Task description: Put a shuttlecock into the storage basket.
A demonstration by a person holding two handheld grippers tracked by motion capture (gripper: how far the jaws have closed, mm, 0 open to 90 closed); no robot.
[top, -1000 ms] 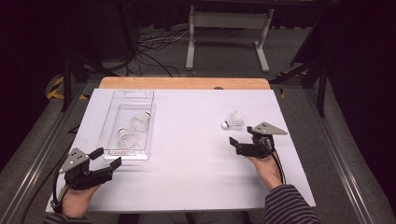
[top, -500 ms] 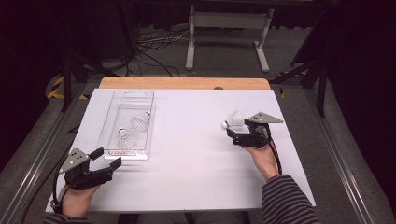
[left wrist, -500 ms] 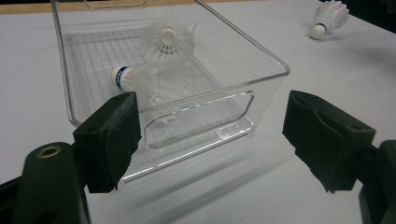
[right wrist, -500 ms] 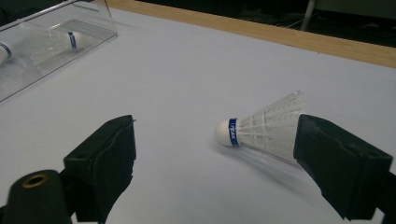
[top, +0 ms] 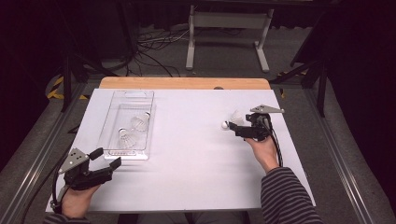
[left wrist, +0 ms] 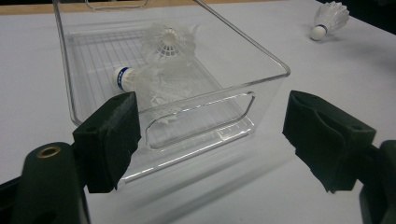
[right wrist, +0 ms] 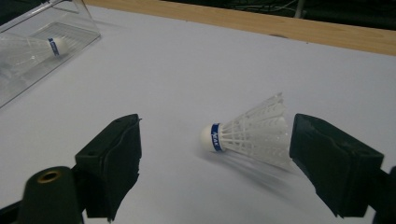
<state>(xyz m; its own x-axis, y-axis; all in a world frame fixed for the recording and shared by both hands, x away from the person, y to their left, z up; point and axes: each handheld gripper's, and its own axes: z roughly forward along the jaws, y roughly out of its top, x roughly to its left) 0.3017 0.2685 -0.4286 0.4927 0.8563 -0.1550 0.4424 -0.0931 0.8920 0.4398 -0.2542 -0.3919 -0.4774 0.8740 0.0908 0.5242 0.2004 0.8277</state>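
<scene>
Shuttlecock (right wrist: 252,133) lies on its side on the white surface (top: 196,163), at about 3 o'clock from the surface's middle in the high view, its cork tip with the blue band pointing toward 9 o'clock and its white skirt toward your right tool (top: 239,127). In the right gripper view it sits between your two black jaws, which stand wide apart; the skirt's edge is just beside the jaw at 3 o'clock, and I cannot tell whether it touches. The cork is well apart from the other jaw.

Your right hand (top: 264,151) holds that tool low over the surface, with the grey three-cornered plate (top: 266,109) on top.

Across the surface at about 9 o'clock stands a clear plastic bin (top: 112,140), with two more shuttlecocks (left wrist: 159,60) inside it. One rests with its blue-banded cork toward the bin's near wall in the left gripper view, and the other stands behind it, cork facing up.

Your left tool (top: 103,161) rests at about 7 o'clock, just beside the bin's near end. Its jaws are spread apart and hold nothing, and in the left gripper view they frame the bin's near corner.

A wooden strip (top: 184,83) runs along the far edge at 12 o'clock.
</scene>
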